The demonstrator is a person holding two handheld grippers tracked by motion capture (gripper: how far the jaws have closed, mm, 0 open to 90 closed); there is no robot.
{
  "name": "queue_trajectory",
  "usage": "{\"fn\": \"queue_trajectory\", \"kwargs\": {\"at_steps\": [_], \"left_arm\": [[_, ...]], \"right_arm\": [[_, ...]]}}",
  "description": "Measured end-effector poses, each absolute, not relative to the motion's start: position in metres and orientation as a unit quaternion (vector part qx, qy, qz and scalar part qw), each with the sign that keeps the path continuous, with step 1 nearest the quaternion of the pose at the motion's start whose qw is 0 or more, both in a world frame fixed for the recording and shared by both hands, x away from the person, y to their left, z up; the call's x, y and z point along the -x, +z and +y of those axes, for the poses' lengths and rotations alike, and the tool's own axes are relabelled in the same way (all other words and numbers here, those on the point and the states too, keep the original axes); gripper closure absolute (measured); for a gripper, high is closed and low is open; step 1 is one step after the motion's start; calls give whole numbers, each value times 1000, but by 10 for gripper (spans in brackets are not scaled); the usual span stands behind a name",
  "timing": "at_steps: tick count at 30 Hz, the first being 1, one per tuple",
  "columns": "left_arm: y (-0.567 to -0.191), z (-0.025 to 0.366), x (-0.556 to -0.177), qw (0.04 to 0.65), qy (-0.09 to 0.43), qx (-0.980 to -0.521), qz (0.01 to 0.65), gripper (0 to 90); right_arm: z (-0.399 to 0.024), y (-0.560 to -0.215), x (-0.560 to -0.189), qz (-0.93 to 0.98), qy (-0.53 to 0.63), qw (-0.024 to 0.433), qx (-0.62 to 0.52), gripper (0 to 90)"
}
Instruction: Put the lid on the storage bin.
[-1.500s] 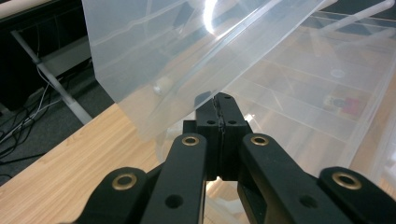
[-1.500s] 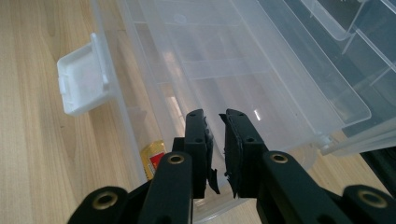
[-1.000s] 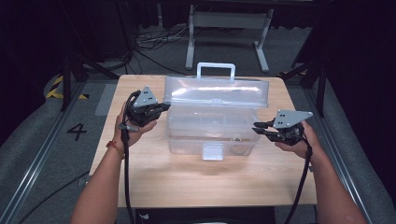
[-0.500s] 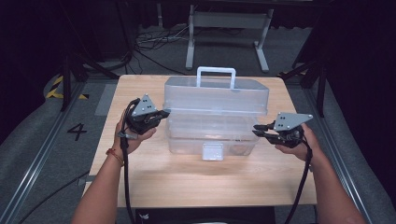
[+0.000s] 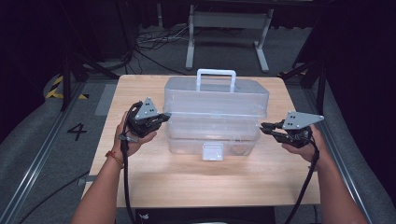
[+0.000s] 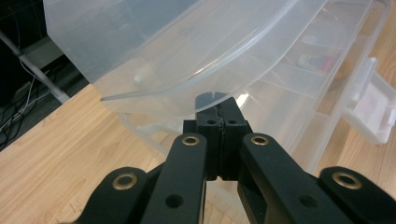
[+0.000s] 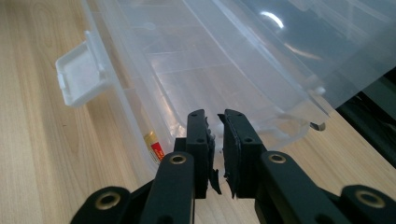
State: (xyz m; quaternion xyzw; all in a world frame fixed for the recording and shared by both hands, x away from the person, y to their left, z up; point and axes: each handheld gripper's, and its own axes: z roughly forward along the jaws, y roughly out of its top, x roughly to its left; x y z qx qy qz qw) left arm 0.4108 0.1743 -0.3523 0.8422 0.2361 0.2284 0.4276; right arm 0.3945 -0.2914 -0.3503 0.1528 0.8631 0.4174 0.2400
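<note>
One clear plastic lidded storage box with white handle (image 5: 215,114) at middle of light wooden table (image 5: 187,182), lid partly raised. Broad bare tabletop in front, narrow strips at sides, floor beyond edges. Left gripper (image 5: 161,117) pressed together, tips under lid's left rim. Right gripper (image 5: 262,127) nearly together, thin gap, nothing between, just beside box's right end. Contents blurred: one small red-yellow item (image 7: 154,148).
</note>
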Motion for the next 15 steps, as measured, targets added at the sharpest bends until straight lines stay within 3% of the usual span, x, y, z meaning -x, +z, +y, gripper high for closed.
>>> {"fn": "queue_trajectory", "kwargs": {"at_steps": [15], "left_arm": [[-362, 174, -399, 420, 219, -849, 233, 900]], "right_arm": [[-297, -355, -397, 864, 412, 235, -168, 802]]}}
